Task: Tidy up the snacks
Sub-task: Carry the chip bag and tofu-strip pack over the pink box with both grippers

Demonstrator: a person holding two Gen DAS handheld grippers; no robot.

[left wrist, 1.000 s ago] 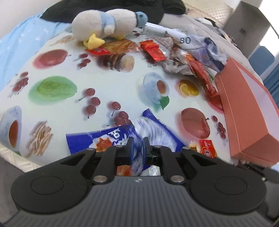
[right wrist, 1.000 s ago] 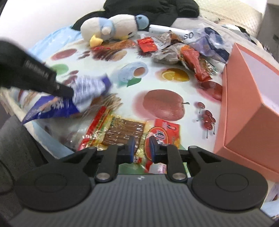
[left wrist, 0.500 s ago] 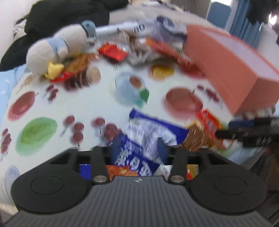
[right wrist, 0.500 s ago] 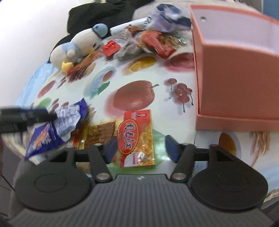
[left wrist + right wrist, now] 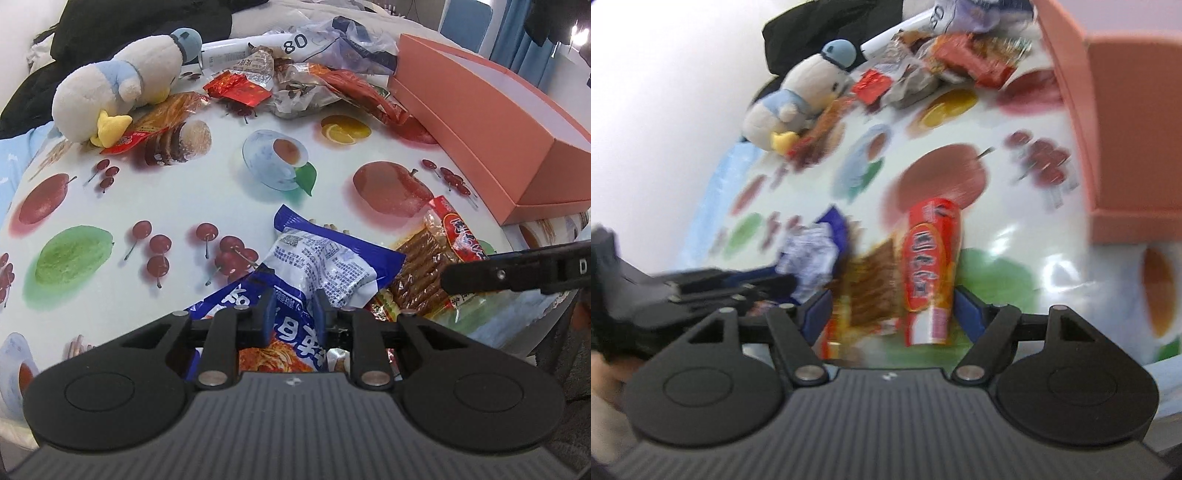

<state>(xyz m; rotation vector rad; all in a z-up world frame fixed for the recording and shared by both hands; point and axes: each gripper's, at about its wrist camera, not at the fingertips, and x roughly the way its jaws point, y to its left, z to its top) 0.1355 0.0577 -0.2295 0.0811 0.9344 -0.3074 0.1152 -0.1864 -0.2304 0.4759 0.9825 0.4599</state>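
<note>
We see the left gripper closing, jaws straddling the blue snack bag without clear pad contact. The right gripper is opening, jaws spread around the red-and-yellow packet. Its view is blurred; packet print is unreadable. Both packets lie at the fruit-print table's near edge.

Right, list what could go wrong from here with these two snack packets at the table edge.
1. The left gripper is closing over the blue packet, which overlaps the red-and-yellow packet; lifting it may drag that one along.
2. Both packets lie at the near edge of the table; a nudge could push them off.
3. The right gripper is opening around the red-and-yellow packet close beside the left one; they might collide.
</note>
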